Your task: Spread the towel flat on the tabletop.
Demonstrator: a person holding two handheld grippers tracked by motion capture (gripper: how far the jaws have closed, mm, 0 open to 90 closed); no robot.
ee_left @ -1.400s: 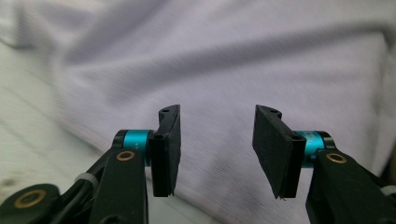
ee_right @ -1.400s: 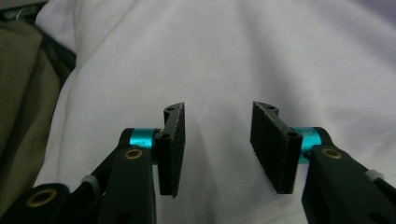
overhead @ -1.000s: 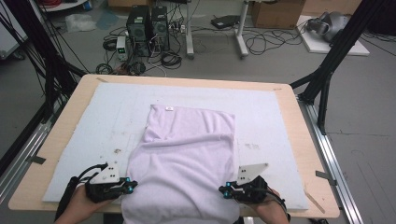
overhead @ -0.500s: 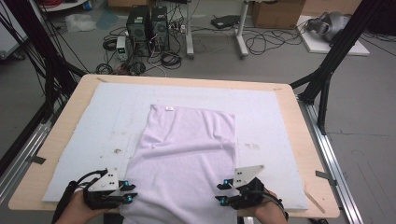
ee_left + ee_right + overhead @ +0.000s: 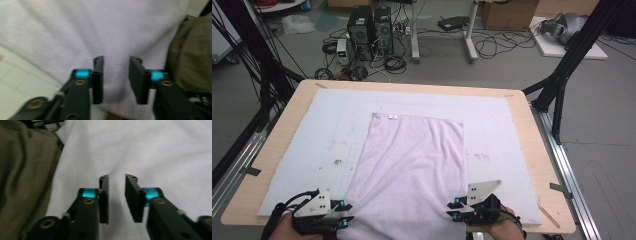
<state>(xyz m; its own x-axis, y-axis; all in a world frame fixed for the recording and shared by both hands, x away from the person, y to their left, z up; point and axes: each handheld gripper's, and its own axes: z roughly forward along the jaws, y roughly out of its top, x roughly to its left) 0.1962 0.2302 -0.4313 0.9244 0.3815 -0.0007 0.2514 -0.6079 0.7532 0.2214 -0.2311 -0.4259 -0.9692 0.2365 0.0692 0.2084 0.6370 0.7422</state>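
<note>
So there's a pale lilac towel [image 5: 412, 170] spread flat on the white mat [image 5: 312, 135] that covers the wooden bench [image 5: 542, 165], running lengthwise from about the middle of the bench down to the near edge, where its bottom end hangs off a bit toward the person. There's a tiny white label [image 5: 392, 117] at its far left corner. The left gripper [image 5: 343, 220] sits at the towel's near left corner, right by the bench's near edge, and the right gripper [image 5: 453, 210] is at the near right corner, same deal. In the left gripper view the jaws have just been opening and now stand apart, hovering over the cloth near its hem without pinching anything. The right gripper view shows its jaws parted too, though they've just eased in a little, and the towel lies below them, not clamped. Olive-brown fabric [image 5: 25, 177] of the person's clothing sits right beside the towel's near end.
</note>
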